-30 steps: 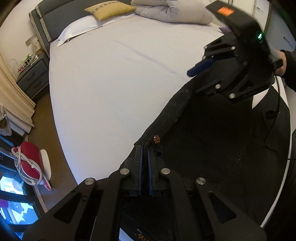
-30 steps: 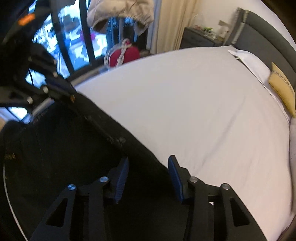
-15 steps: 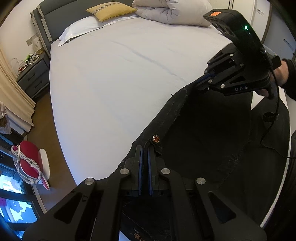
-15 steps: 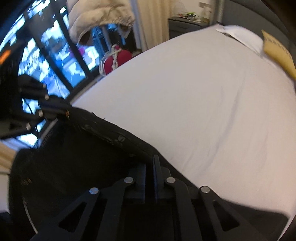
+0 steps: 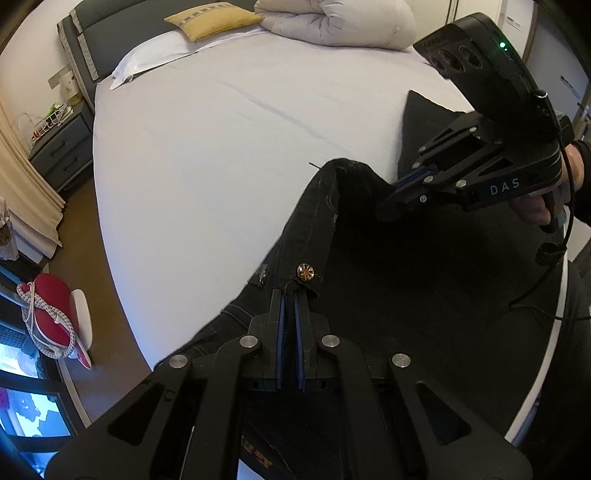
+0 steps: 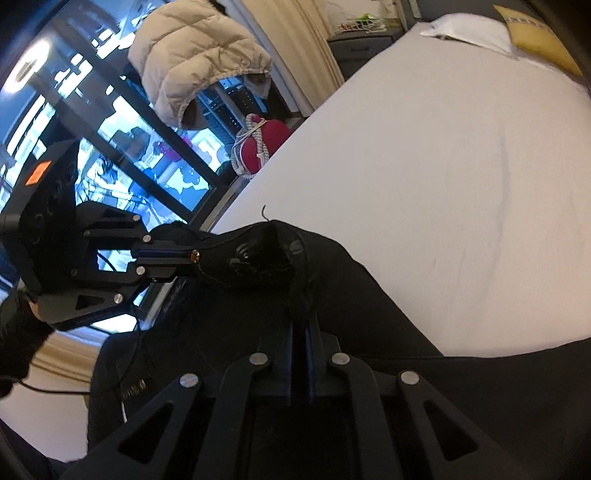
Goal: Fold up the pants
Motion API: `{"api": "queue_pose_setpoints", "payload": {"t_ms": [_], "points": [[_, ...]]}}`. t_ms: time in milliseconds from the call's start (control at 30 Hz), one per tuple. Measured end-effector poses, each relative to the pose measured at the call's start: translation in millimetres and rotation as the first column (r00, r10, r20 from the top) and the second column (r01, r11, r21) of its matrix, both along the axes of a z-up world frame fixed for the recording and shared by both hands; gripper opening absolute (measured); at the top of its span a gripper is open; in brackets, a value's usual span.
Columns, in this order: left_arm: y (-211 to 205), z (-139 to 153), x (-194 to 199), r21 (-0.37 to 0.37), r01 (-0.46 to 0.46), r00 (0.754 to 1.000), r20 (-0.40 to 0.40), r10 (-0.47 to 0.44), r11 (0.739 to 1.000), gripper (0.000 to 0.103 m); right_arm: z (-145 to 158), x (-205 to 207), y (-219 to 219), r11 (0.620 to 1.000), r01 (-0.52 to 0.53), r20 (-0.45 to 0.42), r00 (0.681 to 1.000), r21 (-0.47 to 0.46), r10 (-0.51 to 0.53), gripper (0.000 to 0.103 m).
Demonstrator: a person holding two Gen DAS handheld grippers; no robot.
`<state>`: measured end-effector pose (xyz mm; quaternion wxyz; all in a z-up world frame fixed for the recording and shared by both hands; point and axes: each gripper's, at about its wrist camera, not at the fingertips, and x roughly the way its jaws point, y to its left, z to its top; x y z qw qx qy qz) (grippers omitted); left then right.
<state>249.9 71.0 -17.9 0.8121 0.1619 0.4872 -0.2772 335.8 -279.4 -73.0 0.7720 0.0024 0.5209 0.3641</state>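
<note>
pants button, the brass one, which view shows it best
The left wrist view: the brass button faces the camera just ahead of the left gripper, patterned face clear against the black pants. In the right wrist view it is only a tiny glint seen edge-on at that gripper's tips.

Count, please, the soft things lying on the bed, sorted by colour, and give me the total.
Black: 1, the pants, held at the waistband by the left gripper and the right gripper.
White: 2, a pillow and a rolled duvet.
Yellow: 1, a cushion.
Total: 4.
</note>
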Motion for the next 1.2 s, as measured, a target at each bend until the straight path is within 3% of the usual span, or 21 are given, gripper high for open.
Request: {"api": "queue_pose_setpoints", "payload": {"t_ms": [133, 267, 333, 400, 467, 567, 633, 700, 833, 1100, 1200], "points": [[0, 2, -21, -0.001, 0.020, 1.000, -0.003, -0.020, 1.000, 0.004, 11, -23, 10, 0.989, -0.095, 0.104, 0.989, -0.114, 0.107, 0.007], [-1, 0, -50, 0.016, 0.054, 0.999, 0.005, -0.054, 0.998, 0.004, 17, -63, 30, 0.916, -0.223, 0.207, 0.931, -0.334, 0.302, 0.007], [-2, -1, -70, 0.036, 0.077, 0.997, 0.017, -0.077, 0.996, 0.004, 14, -95, 41, 0.834, -0.283, 0.245, 0.867, -0.474, 0.433, 0.007], [-2, -2, -92, 0.056, 0.099, 0.995, 0.027, -0.101, 0.993, 0.004, 9, -118, 43, 0.768, -0.309, 0.253, 0.820, -0.560, 0.514, 0.007], [0, -1, -109, 0.053, 0.123, 0.992, 0.019, -0.124, 0.991, 0.004, 2, -152, 43, 0.677, -0.329, 0.256, 0.748, -0.659, 0.612, 0.006], [-8, -6, -139, 0.085, 0.173, 0.985, 0.004, -0.173, 0.981, 0.004, -12, -196, 41, 0.556, -0.336, 0.244, 0.646, -0.760, 0.724, 0.006], [-19, -13, -161, 0.144, 0.224, 0.974, -0.002, -0.226, 0.964, 0.004, -24, -225, 45, 0.450, -0.324, 0.215, 0.560, -0.832, 0.800, 0.006], [-25, -19, -175, 0.182, 0.256, 0.966, -0.011, -0.258, 0.950, 0.004, -31, -245, 43, 0.385, -0.323, 0.186, 0.505, -0.865, 0.843, 0.006], [-28, -20, -197, 0.185, 0.281, 0.959, -0.028, -0.281, 0.942, 0.004, -40, -270, 38, 0.320, -0.309, 0.159, 0.448, -0.896, 0.880, 0.006], [-41, -35, -242, 0.237, 0.352, 0.936, -0.062, -0.347, 0.906, 0.004, -55, -303, 39, 0.248, -0.305, 0.120, 0.383, -0.920, 0.916, 0.006], [-37, -42, -260, 0.246, 0.385, 0.923, -0.079, -0.377, 0.890, 0.004, -60, -320, 38, 0.239, -0.322, 0.110, 0.371, -0.916, 0.922, 0.006]]}}
